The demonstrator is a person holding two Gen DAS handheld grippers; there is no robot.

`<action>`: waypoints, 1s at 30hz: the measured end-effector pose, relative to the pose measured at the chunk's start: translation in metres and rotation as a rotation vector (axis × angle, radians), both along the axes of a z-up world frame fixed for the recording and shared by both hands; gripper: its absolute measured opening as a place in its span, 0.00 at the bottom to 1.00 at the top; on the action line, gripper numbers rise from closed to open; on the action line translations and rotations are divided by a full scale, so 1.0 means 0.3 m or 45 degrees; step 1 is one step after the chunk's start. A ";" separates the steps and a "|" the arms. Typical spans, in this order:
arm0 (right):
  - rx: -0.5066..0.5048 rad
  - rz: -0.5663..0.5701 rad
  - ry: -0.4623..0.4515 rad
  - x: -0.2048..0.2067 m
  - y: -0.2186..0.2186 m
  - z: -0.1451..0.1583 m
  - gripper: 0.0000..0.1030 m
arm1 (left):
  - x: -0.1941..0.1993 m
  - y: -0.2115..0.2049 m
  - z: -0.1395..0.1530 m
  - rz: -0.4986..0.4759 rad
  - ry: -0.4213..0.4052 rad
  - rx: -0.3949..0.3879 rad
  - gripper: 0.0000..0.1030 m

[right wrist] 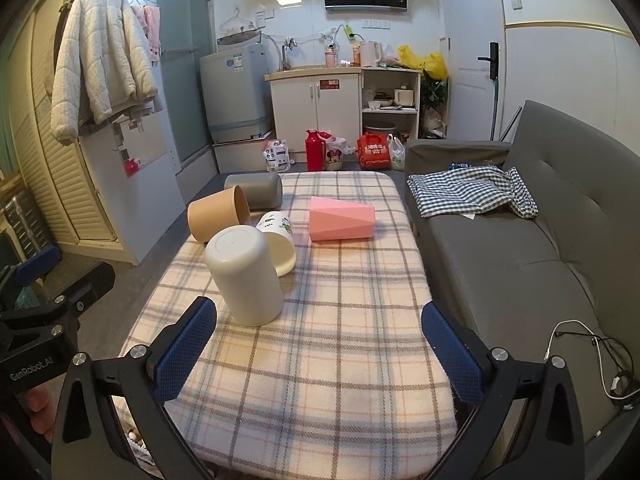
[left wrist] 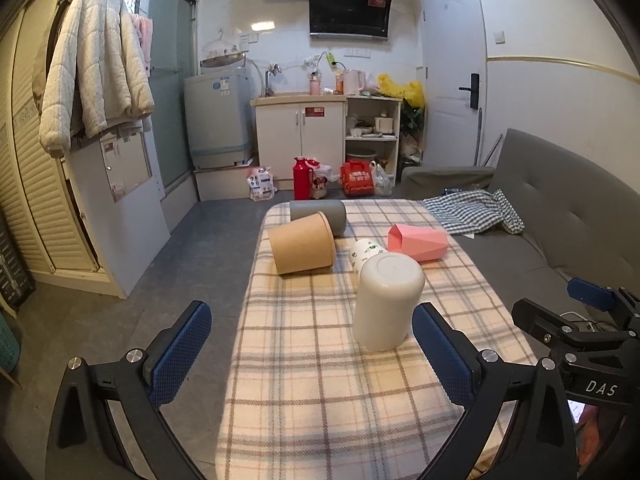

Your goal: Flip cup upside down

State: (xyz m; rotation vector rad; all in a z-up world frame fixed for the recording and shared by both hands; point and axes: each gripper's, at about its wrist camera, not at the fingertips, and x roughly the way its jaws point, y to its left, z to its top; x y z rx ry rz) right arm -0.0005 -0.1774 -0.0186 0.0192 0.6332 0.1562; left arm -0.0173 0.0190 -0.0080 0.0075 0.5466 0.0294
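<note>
A: Centre frame, left wrist view: white cup [left wrist: 387,300] stands mouth-down on the plaid-covered worktop [left wrist: 320,380], flat base up. Confirm from the other side?

B: Confirmed. Right wrist view has the white cup [right wrist: 246,276] left of centre, base up, tilted a little by the lens. Touching or just behind it lies a printed cup [right wrist: 278,246] on its side, mouth toward the camera.

A: Same printed cup [left wrist: 365,254] shows behind the white one here. Upper left of it, a brown cup [left wrist: 302,244] on its side, and a grey cup [left wrist: 320,214] on its side beyond that, at the far edge. Pink faceted cup [left wrist: 418,242] lies on its side to the right.

B: Grippers?

A: Left hand-held gripper [left wrist: 312,354] released, blue pads spread wide, nothing between them. White cup sits ahead of the right pad, apart from it.

B: Right hand-held gripper [right wrist: 320,350] likewise spread, gripping nothing; bare plaid between the pads. White cup just beyond its left pad, not touching as far as I can tell.

A: Right of frame: grey sofa [left wrist: 560,208] beside the worktop, checked cloth [left wrist: 476,210] lying on it.

B: Noted. Far wall: red flask [right wrist: 315,150] on the floor before the white cabinet [right wrist: 316,108].
</note>
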 end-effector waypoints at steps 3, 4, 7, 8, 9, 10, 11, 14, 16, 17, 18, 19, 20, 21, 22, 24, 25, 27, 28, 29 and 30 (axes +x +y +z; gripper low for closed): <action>0.002 0.001 0.011 0.008 0.001 -0.009 1.00 | 0.003 0.002 -0.003 0.001 0.011 -0.011 1.00; 0.003 0.000 0.013 0.010 0.000 -0.011 1.00 | 0.003 0.000 -0.003 -0.003 0.012 -0.009 1.00; 0.004 -0.001 0.011 0.012 0.000 -0.012 1.00 | 0.003 -0.008 -0.004 -0.016 0.015 0.001 1.00; 0.002 -0.001 0.011 0.011 0.000 -0.012 1.00 | 0.003 -0.009 -0.004 -0.018 0.017 0.003 1.00; 0.002 -0.002 0.010 0.011 0.001 -0.013 1.00 | 0.002 -0.009 -0.005 -0.017 0.020 0.005 1.00; 0.004 -0.001 0.011 0.011 0.001 -0.013 1.00 | 0.002 -0.010 -0.006 -0.019 0.023 0.003 1.00; 0.003 -0.003 0.012 0.013 0.000 -0.015 1.00 | 0.002 -0.010 -0.006 -0.019 0.025 0.003 1.00; 0.002 -0.006 0.013 0.013 0.002 -0.013 1.00 | 0.001 -0.008 -0.006 -0.017 0.025 0.004 1.00; 0.000 -0.006 0.011 0.013 0.002 -0.013 1.00 | 0.002 -0.009 -0.008 -0.023 0.031 0.005 1.00; -0.001 -0.006 0.011 0.014 0.002 -0.014 1.00 | 0.004 -0.009 -0.010 -0.026 0.035 0.006 1.00; -0.001 -0.006 0.012 0.014 0.002 -0.014 1.00 | 0.005 -0.010 -0.011 -0.027 0.039 0.009 1.00; 0.000 -0.005 0.014 0.015 0.002 -0.015 1.00 | 0.005 -0.011 -0.011 -0.027 0.040 0.014 1.00; 0.001 -0.006 0.012 0.013 0.002 -0.013 1.00 | 0.005 -0.010 -0.011 -0.026 0.039 0.013 1.00; -0.001 -0.006 0.014 0.014 0.001 -0.014 1.00 | 0.005 -0.011 -0.012 -0.025 0.040 0.015 1.00; -0.001 -0.006 0.014 0.014 0.001 -0.014 1.00 | 0.005 -0.010 -0.011 -0.027 0.039 0.012 1.00; -0.003 -0.006 0.015 0.015 0.001 -0.017 1.00 | 0.004 -0.010 -0.014 -0.022 0.039 0.013 1.00; -0.002 -0.008 0.016 0.016 0.000 -0.017 1.00 | 0.004 -0.007 -0.015 -0.020 0.039 0.012 1.00; -0.001 -0.008 0.020 0.018 0.000 -0.020 1.00 | 0.005 -0.003 -0.018 -0.017 0.041 0.010 1.00; -0.002 -0.008 0.021 0.019 0.000 -0.021 1.00 | 0.005 0.000 -0.018 -0.016 0.042 0.010 1.00; -0.002 -0.008 0.021 0.020 -0.002 -0.023 1.00 | 0.006 0.001 -0.020 -0.017 0.044 0.010 1.00; -0.003 -0.009 0.022 0.021 -0.002 -0.025 1.00 | 0.006 0.000 -0.019 -0.018 0.044 0.011 1.00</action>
